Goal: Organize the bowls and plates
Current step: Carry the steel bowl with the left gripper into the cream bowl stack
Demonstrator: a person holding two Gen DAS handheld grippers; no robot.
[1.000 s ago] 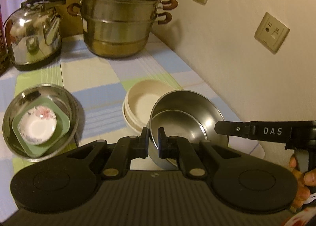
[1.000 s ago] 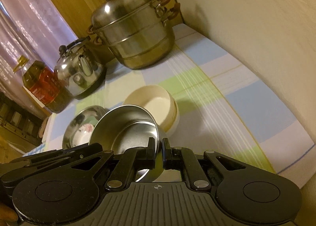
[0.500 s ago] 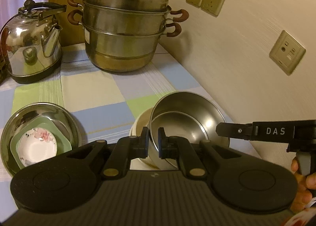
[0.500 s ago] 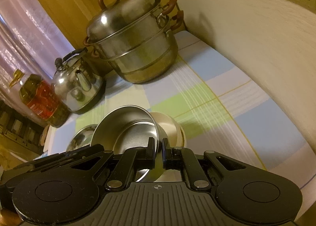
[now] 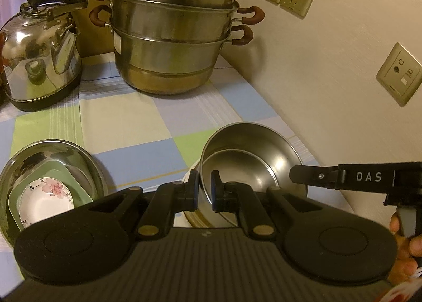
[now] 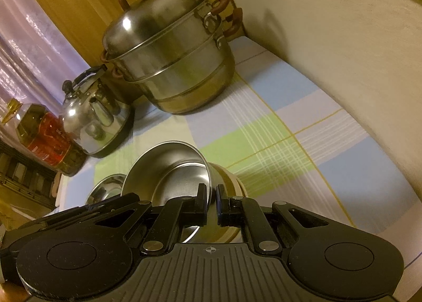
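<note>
Both grippers hold one shiny steel bowl (image 5: 250, 159) together. The left gripper (image 5: 204, 191) pinches the bowl's near rim between its two fingers. The right gripper (image 6: 211, 203) pinches the rim on the other side, and its long black arm shows at the right of the left camera's picture. The fingers of each are pressed nearly shut, with only the thin metal rim between them.

The steel bowl is tipped, so its open side faces the cameras. It sits right over the cream bowls (image 6: 232, 183), which are stacked on the table near the wall edge. The steel bowl looks like it is going into the cream stack, or is just on top of it. I cannot tell if it rests there yet or hangs just above.

By the left edge of the table (image 5: 126, 122) another pile looks done. A big steel basin (image 5: 79, 159) holds a green square dish (image 5: 68, 178), and a small flowered plate (image 5: 47, 196) lies inside that.

So I think most of the sorting is finished. What is left is to set the steel bowl down flat in the cream bowls and let go.

A kettle (image 5: 39, 56) and a big steamer pot (image 5: 171, 33) stand at the far edge, well apart from the bowls.
</note>
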